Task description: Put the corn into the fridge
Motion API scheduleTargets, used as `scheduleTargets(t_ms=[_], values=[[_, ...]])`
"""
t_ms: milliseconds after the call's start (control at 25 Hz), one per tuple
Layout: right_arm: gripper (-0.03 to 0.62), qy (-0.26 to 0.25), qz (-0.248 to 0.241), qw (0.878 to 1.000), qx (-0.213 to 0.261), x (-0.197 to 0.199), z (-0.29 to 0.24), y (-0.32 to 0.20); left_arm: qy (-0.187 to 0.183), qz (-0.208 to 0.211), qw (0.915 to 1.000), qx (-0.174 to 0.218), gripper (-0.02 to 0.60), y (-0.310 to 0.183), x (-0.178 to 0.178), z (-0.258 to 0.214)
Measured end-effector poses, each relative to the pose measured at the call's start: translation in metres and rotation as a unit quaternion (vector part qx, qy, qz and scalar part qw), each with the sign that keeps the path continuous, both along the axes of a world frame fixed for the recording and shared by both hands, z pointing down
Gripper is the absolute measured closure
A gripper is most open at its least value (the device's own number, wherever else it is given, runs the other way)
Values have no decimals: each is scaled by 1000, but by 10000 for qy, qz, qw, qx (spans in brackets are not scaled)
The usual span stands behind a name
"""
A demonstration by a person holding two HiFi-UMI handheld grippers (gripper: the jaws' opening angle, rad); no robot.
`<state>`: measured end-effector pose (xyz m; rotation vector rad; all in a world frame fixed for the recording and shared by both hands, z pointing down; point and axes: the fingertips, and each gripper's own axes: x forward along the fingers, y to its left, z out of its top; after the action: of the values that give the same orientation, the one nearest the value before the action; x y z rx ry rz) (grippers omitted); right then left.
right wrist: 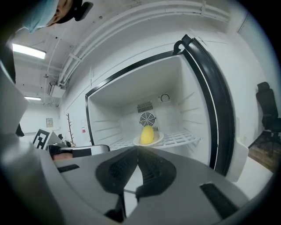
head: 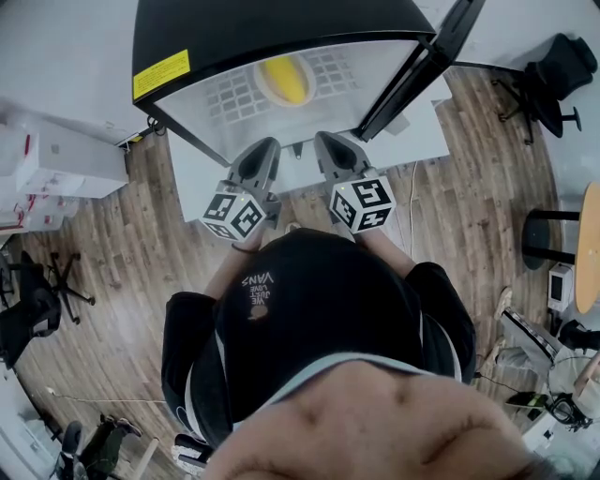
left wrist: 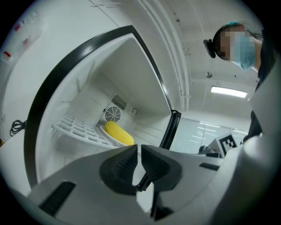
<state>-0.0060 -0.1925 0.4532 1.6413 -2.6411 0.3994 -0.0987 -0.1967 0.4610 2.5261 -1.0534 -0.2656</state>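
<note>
Two grippers of smooth grey plastic, pointing level into an open fridge (head: 262, 28) with a glossy black casing and a white interior; at the left, the left gripper (left wrist: 139, 147), ribbed dark pads parted by only a thin slit, gripping nothing; in the middle, deep inside, the corn (right wrist: 148, 134), a stubby yellow cob with a rounded end, lying on a shallow round white plate (right wrist: 159, 139); beneath that, a white grid shelf (right wrist: 184, 138) of square openings, and behind, a round slatted fan vent (right wrist: 148, 118) on the back wall; further right, the right gripper (right wrist: 137, 148), ribbed pads pressed tip to tip, empty; at the far right, the black-edged door (head: 422, 66) swung wide; below, wood-plank floor (head: 122, 281).
</note>
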Motion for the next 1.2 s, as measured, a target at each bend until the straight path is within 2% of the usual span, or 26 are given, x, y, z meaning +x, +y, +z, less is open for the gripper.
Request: scheduleTargets(t_ms=[1200], values=[[580,92,-578,9983,62,13,-5,78,-14,-687,9976,79,546,92,9,-8]])
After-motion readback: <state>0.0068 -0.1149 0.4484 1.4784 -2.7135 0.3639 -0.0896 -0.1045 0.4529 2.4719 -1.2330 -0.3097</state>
